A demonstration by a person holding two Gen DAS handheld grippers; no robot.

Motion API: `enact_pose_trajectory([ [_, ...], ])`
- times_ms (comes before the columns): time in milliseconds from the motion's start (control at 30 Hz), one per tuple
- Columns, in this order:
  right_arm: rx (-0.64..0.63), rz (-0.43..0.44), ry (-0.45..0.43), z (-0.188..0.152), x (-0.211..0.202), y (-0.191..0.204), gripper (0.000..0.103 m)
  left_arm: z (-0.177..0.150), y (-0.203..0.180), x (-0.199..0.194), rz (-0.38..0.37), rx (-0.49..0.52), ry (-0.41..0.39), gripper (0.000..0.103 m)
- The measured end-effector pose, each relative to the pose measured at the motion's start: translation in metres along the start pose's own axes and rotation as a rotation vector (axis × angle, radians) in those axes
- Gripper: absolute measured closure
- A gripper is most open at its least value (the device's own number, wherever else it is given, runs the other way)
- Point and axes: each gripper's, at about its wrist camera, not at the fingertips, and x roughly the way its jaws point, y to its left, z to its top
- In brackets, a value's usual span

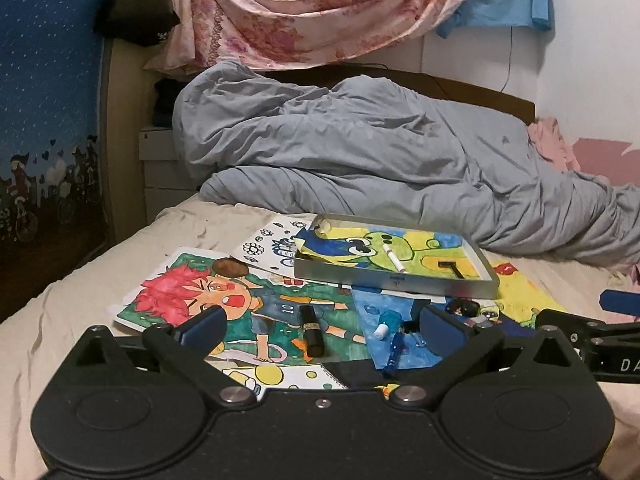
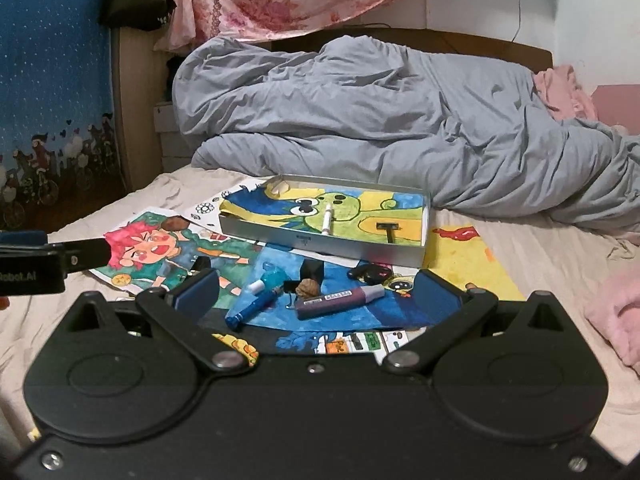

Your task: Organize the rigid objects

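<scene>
- Tray (image 2: 280, 236) sits on the drawings (image 2: 352, 320) on the bed (image 2: 540, 264), already holding a white marker (image 2: 327, 220) and a razor (image 2: 388, 230).
- Loose items lie on the drawings just in front of the tray: purple marker (image 2: 340, 300), blue pen (image 2: 252, 308), walnut (image 2: 307, 287), black tube (image 1: 311, 330) and a teal bottle (image 1: 386, 320).
- Right claw (image 2: 316, 292) is spread wide and empty, with the purple marker and walnut lying between its pads (nothing touched yet).
- Left claw (image 1: 320, 326) is likewise released, the black tube between its fingers.
- Judgement: the next step looks like a pickup for the tray; the purple marker seems nearest.
- Come down across the marker's barrel near its middle, and keep the walnut out of the closing pads.
- Lift clear of the tray wall before lowering, since the paper underneath may slide.
</scene>
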Motion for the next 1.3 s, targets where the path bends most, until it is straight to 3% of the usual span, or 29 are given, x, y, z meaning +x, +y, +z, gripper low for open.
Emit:
enact_pose_trajectory([
  [400,0.018,-0.010,0.074,-0.006,0.009,-0.007,0.000,0.000,0.002,0.009,0.018,-0.014,0.032,0.001],
  [1300,0.053,0.005,0.131,-0.009,0.018,-0.005,0.000,0.000,0.000,0.016,0.011,-0.001,0.054,0.001],
])
